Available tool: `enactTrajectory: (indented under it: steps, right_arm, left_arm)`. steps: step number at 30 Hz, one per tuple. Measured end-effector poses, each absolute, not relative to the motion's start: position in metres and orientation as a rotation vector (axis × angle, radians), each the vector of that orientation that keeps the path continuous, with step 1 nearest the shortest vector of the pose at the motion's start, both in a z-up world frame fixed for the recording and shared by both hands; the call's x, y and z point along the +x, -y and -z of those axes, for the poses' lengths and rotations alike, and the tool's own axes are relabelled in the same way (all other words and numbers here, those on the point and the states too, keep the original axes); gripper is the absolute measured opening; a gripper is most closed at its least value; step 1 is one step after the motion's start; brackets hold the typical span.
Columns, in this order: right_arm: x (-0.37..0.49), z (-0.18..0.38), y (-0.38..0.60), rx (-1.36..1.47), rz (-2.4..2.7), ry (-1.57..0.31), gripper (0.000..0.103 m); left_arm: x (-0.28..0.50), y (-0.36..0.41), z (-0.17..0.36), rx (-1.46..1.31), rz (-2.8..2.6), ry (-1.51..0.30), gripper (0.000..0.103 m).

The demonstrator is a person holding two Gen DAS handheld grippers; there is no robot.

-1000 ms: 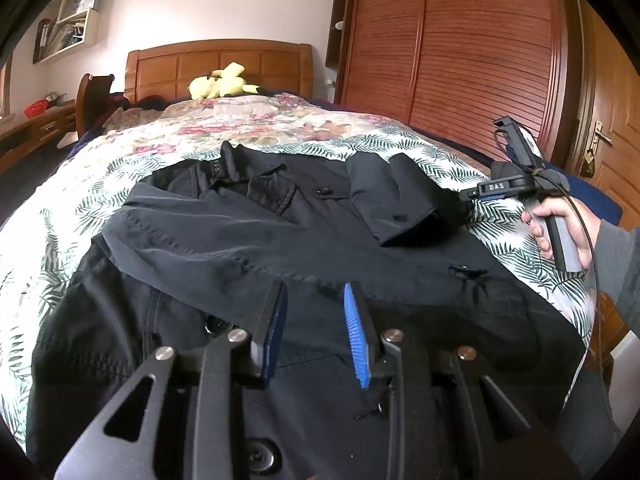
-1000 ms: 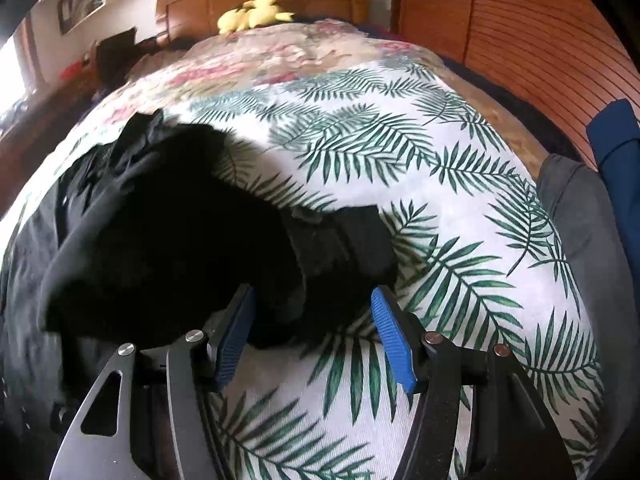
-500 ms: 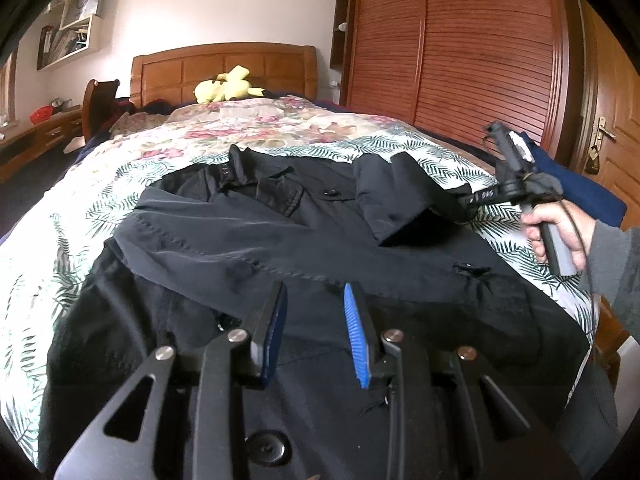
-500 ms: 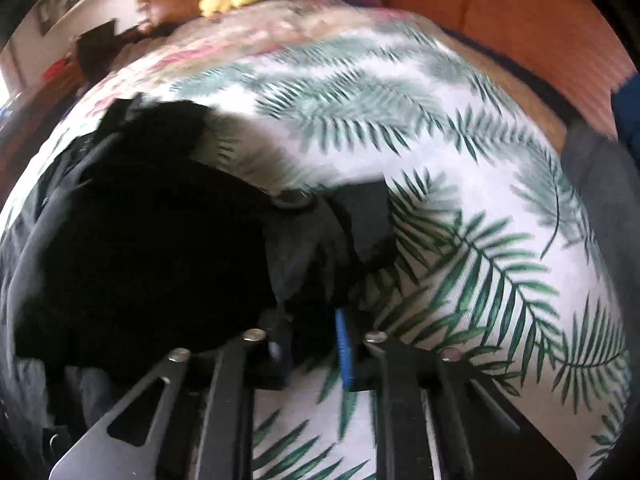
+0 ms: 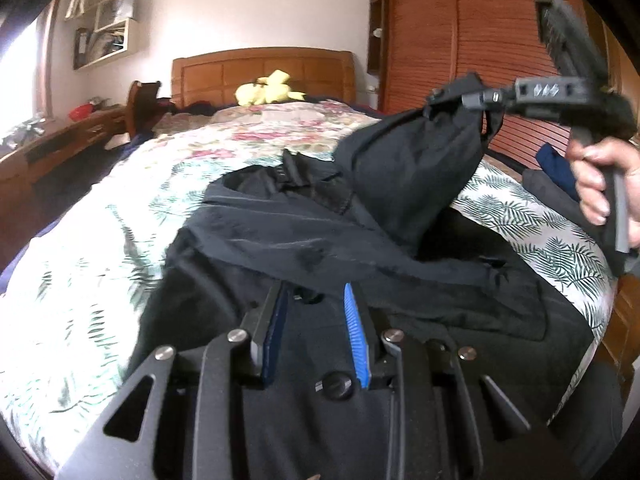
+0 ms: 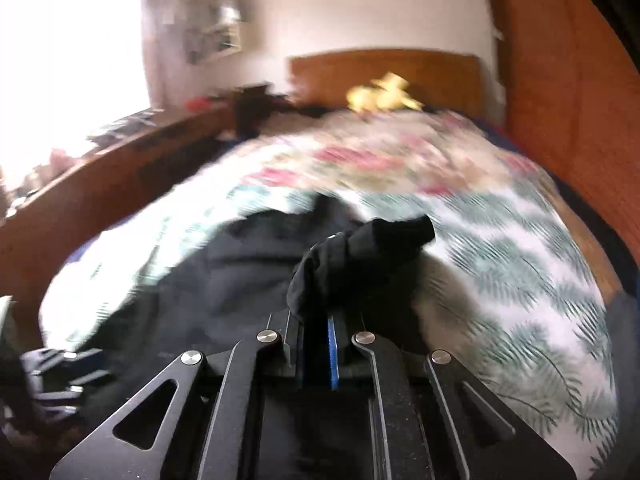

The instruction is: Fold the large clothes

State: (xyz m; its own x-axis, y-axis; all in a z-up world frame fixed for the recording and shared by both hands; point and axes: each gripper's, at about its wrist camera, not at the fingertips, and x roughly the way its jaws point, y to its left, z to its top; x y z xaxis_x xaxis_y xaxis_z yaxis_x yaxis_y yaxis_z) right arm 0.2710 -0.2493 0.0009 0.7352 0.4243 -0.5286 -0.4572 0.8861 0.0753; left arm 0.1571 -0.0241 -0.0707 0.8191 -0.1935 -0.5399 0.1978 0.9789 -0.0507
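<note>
A coat (image 5: 360, 272) lies spread on the bed (image 5: 100, 280), its hem at the foot edge and its collar (image 5: 288, 172) toward the headboard (image 5: 260, 68). One sleeve (image 5: 408, 176) is lifted off the bed near the right edge, its end pinched in the right gripper (image 5: 440, 98), which a hand (image 5: 604, 184) holds above that edge. The left gripper (image 5: 314, 312) hangs over the coat's lower half near the foot edge, nothing between its jaws. A plush toy (image 5: 268, 88) sits at the head edge against the headboard. A wardrobe (image 5: 460, 40) stands beyond the right edge, a desk (image 5: 60, 140) beyond the left edge, and a wall shelf (image 5: 104, 36) above the desk.
</note>
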Motion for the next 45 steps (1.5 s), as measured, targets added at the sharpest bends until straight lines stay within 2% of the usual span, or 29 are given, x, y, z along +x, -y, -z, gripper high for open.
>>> enactTrajectory:
  steps: [7, 10, 11, 12, 13, 14, 21, 34, 45]
  right_arm:
    - [0.23, -0.016, 0.175, -0.131, -0.626, -0.567, 0.008]
    - [0.219, -0.014, 0.164, -0.162, -0.631, -0.579, 0.017]
    - [0.216, -0.013, 0.165, -0.152, -0.633, -0.587, 0.028]
    - [0.216, -0.012, 0.168, -0.141, -0.642, -0.595, 0.048]
    - [0.21, -0.011, 0.173, -0.126, -0.656, -0.596, 0.057]
    - [0.206, -0.011, 0.177, -0.112, -0.671, -0.59, 0.062]
    - [0.187, 0.007, 0.214, -0.107, -0.658, -0.599, 0.063]
    - [0.205, 0.114, 0.299, -0.09, -0.376, -0.723, 0.063]
    - [0.188, 0.128, 0.344, 0.018, -0.352, -0.749, 0.063]
  left_arm:
    - [0.138, -0.001, 0.056, 0.022, 0.157, -0.561, 0.027]
    - [0.131, -0.005, 0.051, 0.033, 0.147, -0.557, 0.027]
    - [0.129, -0.007, 0.05, 0.034, 0.145, -0.555, 0.027]
    - [0.127, -0.008, 0.049, 0.037, 0.142, -0.552, 0.027]
    - [0.126, -0.008, 0.048, 0.04, 0.139, -0.551, 0.027]
    - [0.125, -0.008, 0.048, 0.04, 0.137, -0.55, 0.027]
    - [0.126, -0.001, 0.047, 0.043, 0.143, -0.56, 0.027]
    - [0.147, 0.074, 0.049, 0.133, 0.279, -0.603, 0.027]
    - [0.178, 0.168, 0.067, 0.199, 0.42, -0.716, 0.028]
